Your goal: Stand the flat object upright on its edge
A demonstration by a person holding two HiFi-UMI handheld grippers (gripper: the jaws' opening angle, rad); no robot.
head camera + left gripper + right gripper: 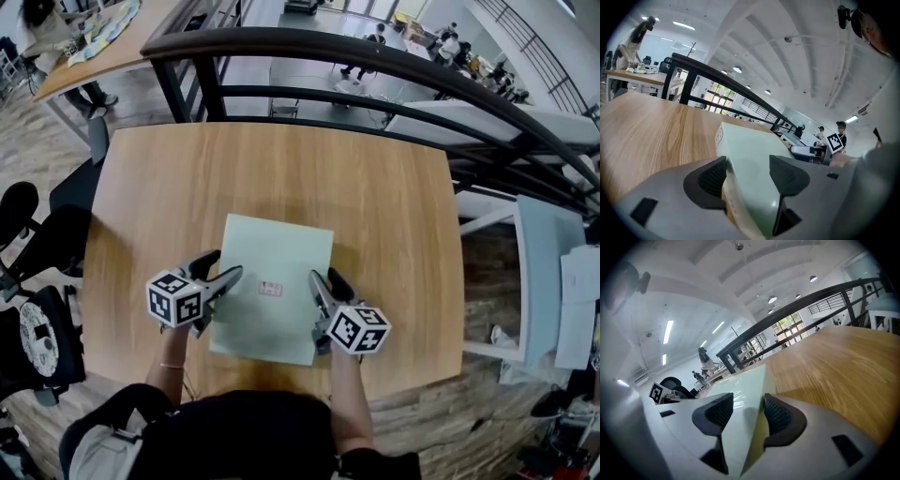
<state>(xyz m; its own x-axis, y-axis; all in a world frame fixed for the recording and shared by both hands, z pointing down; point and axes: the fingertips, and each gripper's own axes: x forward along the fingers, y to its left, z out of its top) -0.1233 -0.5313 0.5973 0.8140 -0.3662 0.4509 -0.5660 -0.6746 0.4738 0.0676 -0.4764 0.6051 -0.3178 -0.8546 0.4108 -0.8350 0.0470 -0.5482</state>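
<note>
you've got the pale green box [274, 248] pinched from both sides: left gripper [225, 265] clamps its left edge, right gripper [324, 279] its right edge.

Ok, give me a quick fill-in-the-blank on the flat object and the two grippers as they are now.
The flat object is pale ____ in colour.
The left gripper has its jaws shut on the object's ____ edge in the head view.
The right gripper has its jaws ____ on the opposite edge.
The small label on the object faces ____.
Missing words: green; left; shut; up.
</note>
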